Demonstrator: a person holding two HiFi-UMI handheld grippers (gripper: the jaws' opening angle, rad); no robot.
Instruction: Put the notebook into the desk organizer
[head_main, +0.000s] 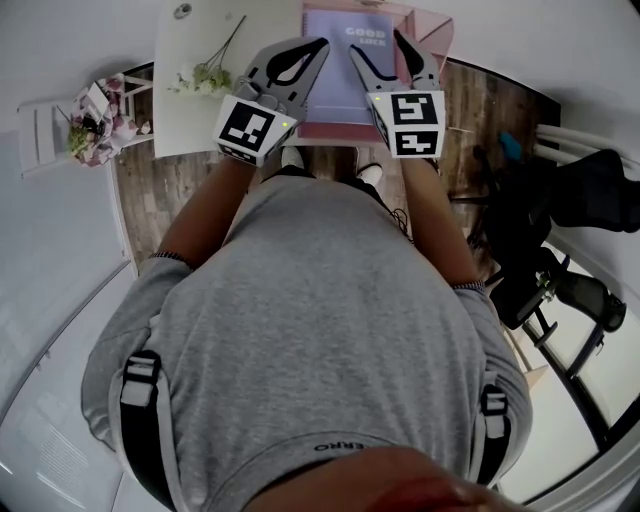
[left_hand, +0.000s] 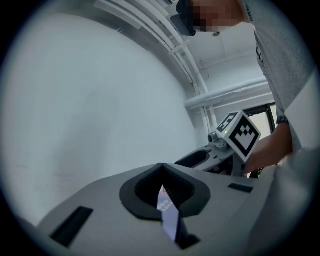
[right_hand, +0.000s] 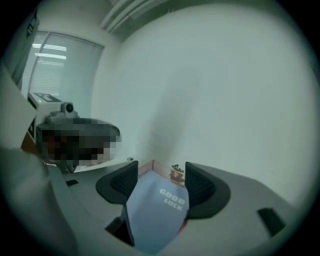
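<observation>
- Notebook (head_main: 340, 90): closed, with a lavender cover and white "GOOD LUCK" lettering at its far end. It lies cover-up inside the organizer.
- Desk organizer (head_main: 436, 40): pink and open-topped. Its walls frame the notebook, and a small cartoon figure shows at the far wall.

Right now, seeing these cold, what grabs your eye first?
The lavender GOOD LUCK notebook in the pink desk organizer, framed between the two grippers in the head view. The right gripper hangs above it with fingers apart; the left gripper has its fingers closed on a sliver of it.
</observation>
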